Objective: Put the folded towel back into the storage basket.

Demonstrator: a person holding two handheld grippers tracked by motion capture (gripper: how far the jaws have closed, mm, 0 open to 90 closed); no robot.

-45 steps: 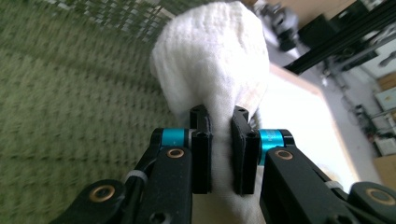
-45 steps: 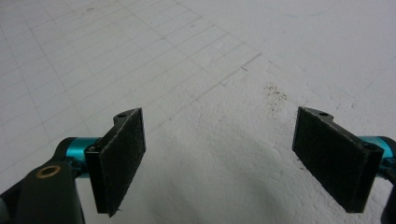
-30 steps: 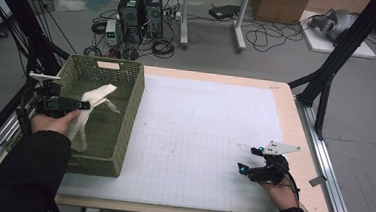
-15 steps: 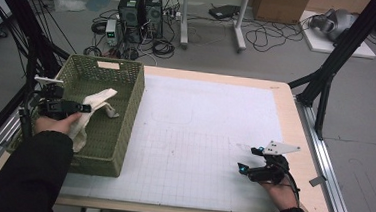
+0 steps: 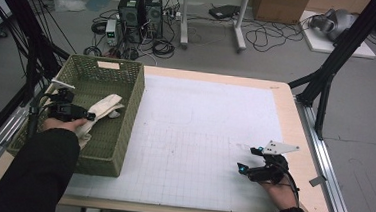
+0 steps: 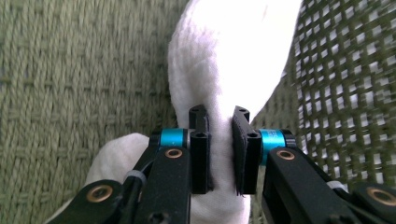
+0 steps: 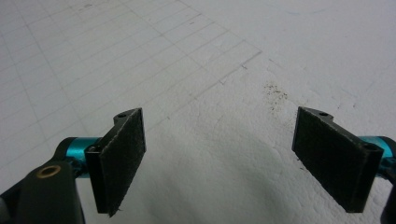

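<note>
The left gripper (image 5: 91, 116) sits inside the green woven basket (image 5: 128, 112) at the table's left edge, jaws pinched on a white cloth (image 6: 233, 60). The cloth drapes over the basket floor, near the basket's right wall. The right gripper (image 7: 219, 158) rests near the front right corner of the white gridded mat (image 5: 199, 137), jaws spread wide with nothing between them.

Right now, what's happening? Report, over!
Left gripper shut on white cloth inside green basket. Right gripper open, nothing between jaws. Nothing in the way.
</note>
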